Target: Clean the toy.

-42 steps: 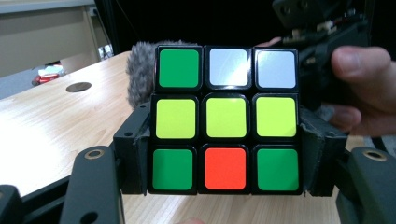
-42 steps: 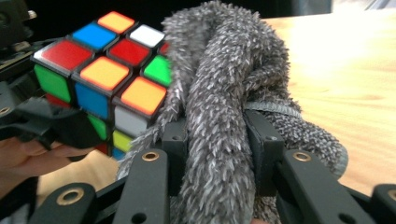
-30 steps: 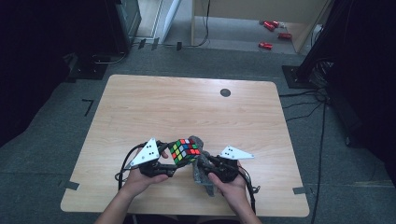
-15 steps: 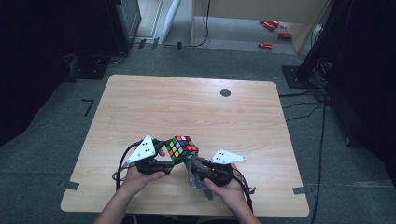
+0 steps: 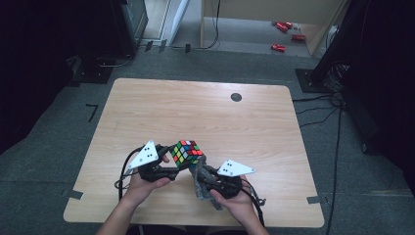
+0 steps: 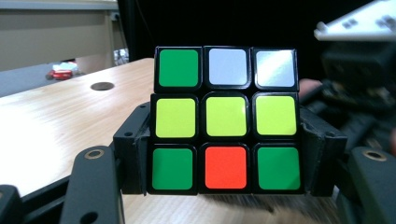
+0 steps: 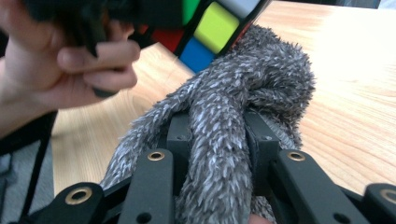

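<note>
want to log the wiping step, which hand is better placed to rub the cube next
Right. The right tool is shut on the grey fuzzy cloth, which already touches the cube from below. The left tool is shut on the cube, so it can only hold it steady.

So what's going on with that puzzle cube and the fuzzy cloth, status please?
Left gripper shut on cube. Right gripper shut on grey cloth, cloth touching the cube's underside. Nothing in the way.
</note>
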The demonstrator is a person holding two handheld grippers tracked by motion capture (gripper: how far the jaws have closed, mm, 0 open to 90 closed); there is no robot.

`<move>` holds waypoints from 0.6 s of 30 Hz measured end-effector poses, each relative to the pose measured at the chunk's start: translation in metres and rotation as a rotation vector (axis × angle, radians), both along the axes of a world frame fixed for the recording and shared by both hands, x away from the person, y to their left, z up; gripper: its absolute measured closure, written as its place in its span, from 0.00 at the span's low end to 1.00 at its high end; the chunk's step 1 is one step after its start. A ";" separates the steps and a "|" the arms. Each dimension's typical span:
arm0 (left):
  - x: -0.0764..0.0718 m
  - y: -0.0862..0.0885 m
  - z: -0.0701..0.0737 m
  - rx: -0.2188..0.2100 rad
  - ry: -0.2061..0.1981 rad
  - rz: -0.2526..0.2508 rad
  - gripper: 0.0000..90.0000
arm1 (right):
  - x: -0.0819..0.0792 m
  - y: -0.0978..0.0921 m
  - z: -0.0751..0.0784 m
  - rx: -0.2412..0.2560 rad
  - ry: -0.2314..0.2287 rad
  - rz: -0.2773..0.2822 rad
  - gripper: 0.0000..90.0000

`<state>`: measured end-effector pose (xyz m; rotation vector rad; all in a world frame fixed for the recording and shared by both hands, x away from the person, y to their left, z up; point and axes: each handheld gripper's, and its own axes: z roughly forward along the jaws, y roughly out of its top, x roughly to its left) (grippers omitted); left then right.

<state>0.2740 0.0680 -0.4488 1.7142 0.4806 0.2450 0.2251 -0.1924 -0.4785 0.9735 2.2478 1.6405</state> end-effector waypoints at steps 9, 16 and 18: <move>-0.002 -0.006 -0.004 0.019 0.010 -0.025 0.38 | 0.004 -0.019 0.010 0.065 -0.018 -0.074 0.77; 0.000 -0.001 -0.003 0.009 0.017 0.001 0.38 | -0.002 0.003 -0.001 -0.016 -0.009 -0.021 0.77; 0.001 0.000 -0.003 0.011 0.019 0.002 0.38 | -0.002 0.006 -0.002 -0.025 -0.008 -0.017 0.77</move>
